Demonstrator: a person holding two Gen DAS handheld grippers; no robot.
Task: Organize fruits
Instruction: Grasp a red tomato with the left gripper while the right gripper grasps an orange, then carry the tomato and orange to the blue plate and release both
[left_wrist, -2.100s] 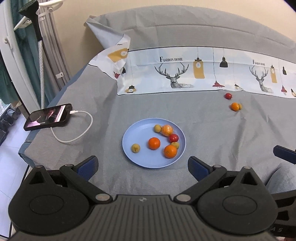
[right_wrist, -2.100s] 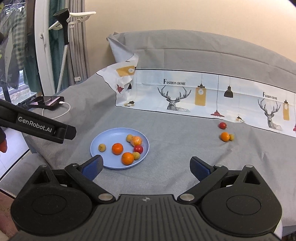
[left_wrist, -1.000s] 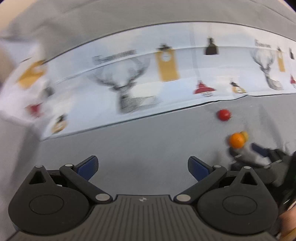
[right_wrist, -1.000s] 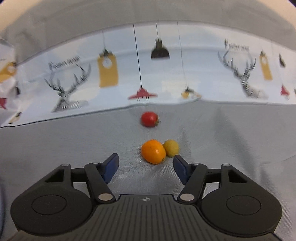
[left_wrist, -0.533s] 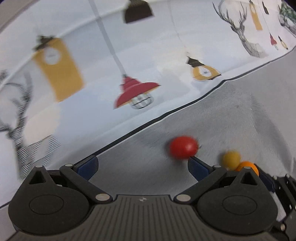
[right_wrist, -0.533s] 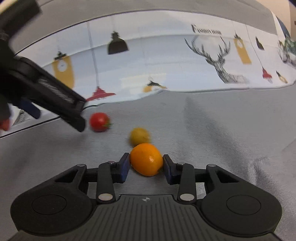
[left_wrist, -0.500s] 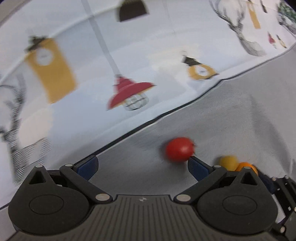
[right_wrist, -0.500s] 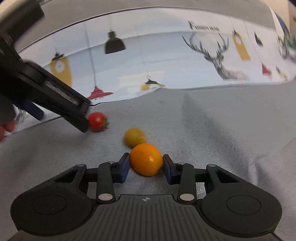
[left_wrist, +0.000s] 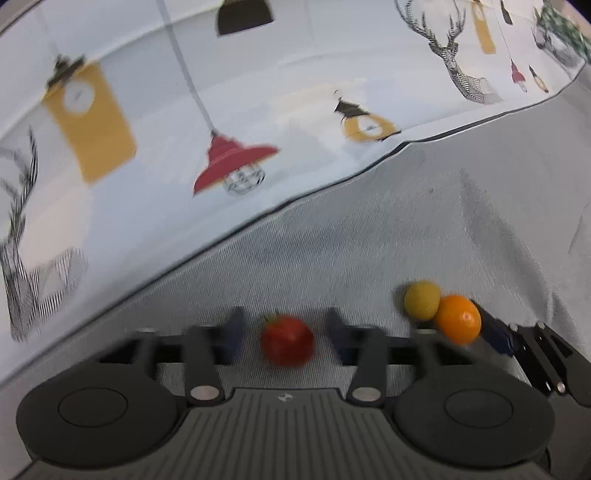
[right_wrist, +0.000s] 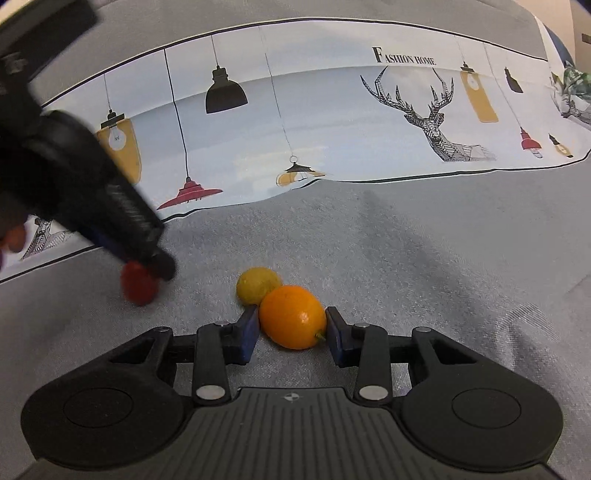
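A red tomato (left_wrist: 287, 345) lies on the grey cloth between the blue pads of my left gripper (left_wrist: 284, 332), whose jaws are closing with small gaps on both sides. My right gripper (right_wrist: 291, 326) is shut on an orange (right_wrist: 293, 316); its pads touch both sides. A small yellow fruit (right_wrist: 257, 285) rests against the orange, just beyond the left pad. In the left wrist view the orange (left_wrist: 458, 319) and yellow fruit (left_wrist: 422, 299) sit at the right with the right gripper's tip. In the right wrist view the left gripper (right_wrist: 147, 258) covers part of the tomato (right_wrist: 139, 283).
A white printed cloth band with lamps and deer (right_wrist: 332, 129) runs across the far side of the grey cloth (right_wrist: 424, 258). A fold rises at the right (left_wrist: 535, 258). The blue plate is out of view.
My left gripper has moved forward around the tomato and its jaws have narrowed. My right gripper stays shut on the orange. The yellow fruit now touches the orange.
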